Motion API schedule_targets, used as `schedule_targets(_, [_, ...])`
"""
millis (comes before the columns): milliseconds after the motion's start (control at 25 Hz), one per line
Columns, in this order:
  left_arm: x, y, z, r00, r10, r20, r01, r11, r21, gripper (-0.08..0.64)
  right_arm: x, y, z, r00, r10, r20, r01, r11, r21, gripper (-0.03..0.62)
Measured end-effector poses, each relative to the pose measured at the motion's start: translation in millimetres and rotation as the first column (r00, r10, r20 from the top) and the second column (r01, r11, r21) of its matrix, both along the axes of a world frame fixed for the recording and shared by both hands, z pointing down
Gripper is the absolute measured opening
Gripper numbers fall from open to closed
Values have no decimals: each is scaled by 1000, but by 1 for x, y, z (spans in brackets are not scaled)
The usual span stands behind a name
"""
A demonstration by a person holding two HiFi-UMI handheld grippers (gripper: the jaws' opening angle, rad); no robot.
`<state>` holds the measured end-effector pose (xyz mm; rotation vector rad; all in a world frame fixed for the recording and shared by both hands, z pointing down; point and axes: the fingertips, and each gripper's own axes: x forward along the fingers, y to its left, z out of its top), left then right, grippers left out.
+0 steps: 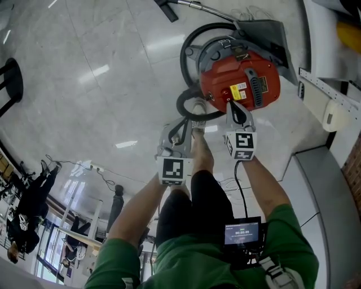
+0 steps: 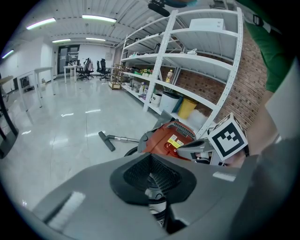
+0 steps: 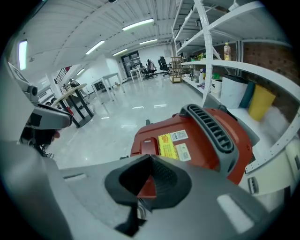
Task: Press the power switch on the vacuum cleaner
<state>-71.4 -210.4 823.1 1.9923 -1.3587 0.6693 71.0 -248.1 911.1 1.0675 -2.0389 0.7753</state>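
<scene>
The vacuum cleaner, a red canister, sits on the pale glossy floor in the upper right of the head view, ringed by its black hose, with the floor nozzle at the top edge. The right gripper hangs just below the canister's near edge, its jaws pressed together and holding nothing. No contact with the casing can be confirmed. In the right gripper view the jaws point at a raised red panel just left of the yellow label, at frame centre. This panel is judged to be the power switch, though no marking on it is legible. The left gripper sits lower and to the left, beside the loop of hose. Its jaws are likewise closed on nothing, and it takes no visible part. Assessment: the approach step is in hand and the press is not yet made. The next move calls for a short, straight push of the closed right jaw tips down onto the panel, kept centred so they do not slide onto the label or the rounded casing.
</scene>
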Motion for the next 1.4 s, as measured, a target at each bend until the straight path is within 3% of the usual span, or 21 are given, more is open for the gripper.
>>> schedule_targets(800, [1, -7, -14, 1000, 4, 15, -4, 1000, 9, 8, -1, -7, -9, 1000, -26, -17, 26, 1000, -12, 3])
schedule_targets(1160, [3, -21, -57, 1000, -1, 16, 0, 997, 74, 8, 3, -29, -67, 999, -51, -8, 52, 996, 78, 3])
schedule_targets(1400, [5, -19, -106, 1000, -1, 7, 0, 990, 140, 8, 1, -31, -137, 996, -93, 7, 91, 981, 172, 3])
